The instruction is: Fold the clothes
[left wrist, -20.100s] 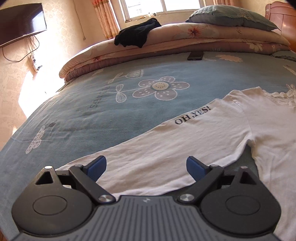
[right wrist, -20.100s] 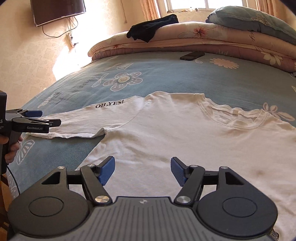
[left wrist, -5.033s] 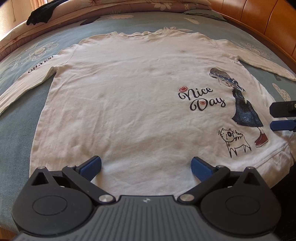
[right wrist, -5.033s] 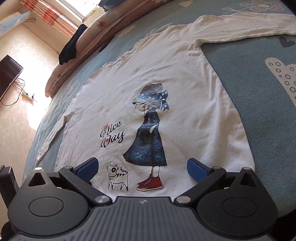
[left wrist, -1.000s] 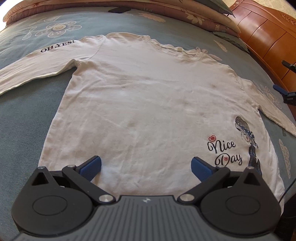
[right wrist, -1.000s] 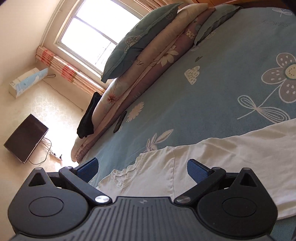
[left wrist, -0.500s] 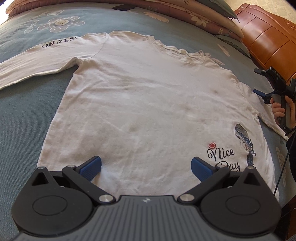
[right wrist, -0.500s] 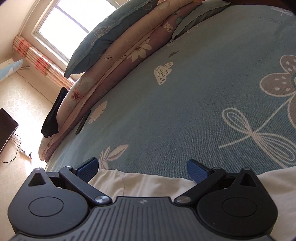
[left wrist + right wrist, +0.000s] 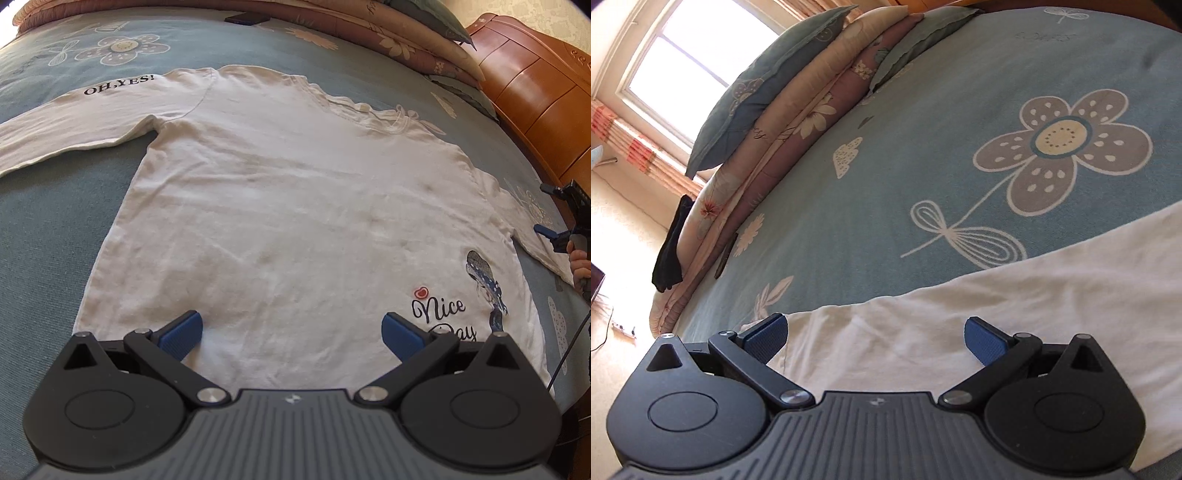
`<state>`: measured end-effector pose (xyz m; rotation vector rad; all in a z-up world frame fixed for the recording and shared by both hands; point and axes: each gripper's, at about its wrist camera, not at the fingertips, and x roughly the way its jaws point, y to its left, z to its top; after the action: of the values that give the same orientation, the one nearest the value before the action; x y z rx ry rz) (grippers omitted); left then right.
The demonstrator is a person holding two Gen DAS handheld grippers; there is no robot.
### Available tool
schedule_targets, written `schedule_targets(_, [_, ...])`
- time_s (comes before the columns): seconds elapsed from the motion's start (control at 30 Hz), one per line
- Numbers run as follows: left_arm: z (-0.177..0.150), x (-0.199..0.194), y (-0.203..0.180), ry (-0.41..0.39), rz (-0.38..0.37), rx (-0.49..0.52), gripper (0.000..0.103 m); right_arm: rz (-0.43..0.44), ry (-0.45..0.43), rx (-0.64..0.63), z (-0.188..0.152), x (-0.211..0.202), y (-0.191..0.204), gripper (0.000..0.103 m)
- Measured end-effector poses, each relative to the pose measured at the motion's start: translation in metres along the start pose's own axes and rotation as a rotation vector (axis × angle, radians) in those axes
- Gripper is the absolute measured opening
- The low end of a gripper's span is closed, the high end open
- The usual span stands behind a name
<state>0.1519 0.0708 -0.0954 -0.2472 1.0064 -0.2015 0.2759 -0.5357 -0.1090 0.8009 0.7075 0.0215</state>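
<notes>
White cotton shirt [image 9: 280,206] lay flat mid-bed [image 9: 55,229] — thin, limp, easy to bunch. Left gripper [image 9: 291,332] hung spread over the hem, right gripper [image 9: 875,338] spread over the sleeve [image 9: 1015,314] — I'd pinch the seams.

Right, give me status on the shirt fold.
Left gripper open over hem. Right gripper open over a sleeve. White shirt flat on the bed, unfolded. Nothing on it.
</notes>
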Motion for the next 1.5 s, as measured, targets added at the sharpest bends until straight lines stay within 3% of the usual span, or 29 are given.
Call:
schedule_targets(0.1, [0.001, -0.001, 0.005, -0.001, -0.025, -0.03, 0.102, -0.082, -0.086, 0.083, 0.0, -0.021, -0.007, 0.103])
schedule_targets(0.23, [0.003, -0.001, 0.007, 0.007, -0.039, -0.038, 0.102, -0.035, -0.109, 0.047, -0.007, -0.057, 0.02, 0.103])
schedule_targets(0.37, [0.002, 0.002, -0.003, 0.031, 0.001, 0.037, 0.102, 0.061, -0.041, -0.017, -0.036, -0.089, 0.068, 0.103])
schedule_targets(0.53, [-0.004, 0.007, -0.02, 0.042, 0.075, 0.164, 0.102, 0.114, 0.115, -0.163, -0.114, -0.097, 0.129, 0.103])
schedule_targets(0.67, [-0.008, 0.003, -0.024, 0.043, 0.089, 0.205, 0.102, 0.015, 0.23, -0.357, -0.2, -0.069, 0.165, 0.103])
schedule_targets(0.77, [-0.004, -0.016, -0.016, 0.002, 0.017, 0.164, 0.102, -0.094, 0.295, -0.501, -0.26, -0.044, 0.182, 0.103])
schedule_targets(0.93, [-0.004, -0.05, -0.009, -0.167, 0.004, 0.174, 0.103, -0.24, 0.216, -0.779, -0.323, -0.037, 0.206, 0.103])
schedule_targets(1.03, [-0.001, -0.038, -0.001, -0.124, -0.038, 0.128, 0.102, -0.246, 0.185, -0.769, -0.33, -0.04, 0.204, 0.103])
schedule_targets(1.17, [-0.007, -0.013, 0.013, -0.03, -0.096, 0.027, 0.102, -0.244, 0.221, -0.773, -0.326, -0.04, 0.201, 0.103])
schedule_targets(1.4, [-0.013, -0.04, 0.05, -0.059, -0.162, -0.065, 0.102, -0.241, 0.162, -0.781, -0.335, -0.043, 0.198, 0.103])
schedule_targets(1.5, [-0.002, -0.077, 0.094, -0.165, -0.129, -0.128, 0.102, -0.245, 0.136, -0.779, -0.339, -0.044, 0.197, 0.103])
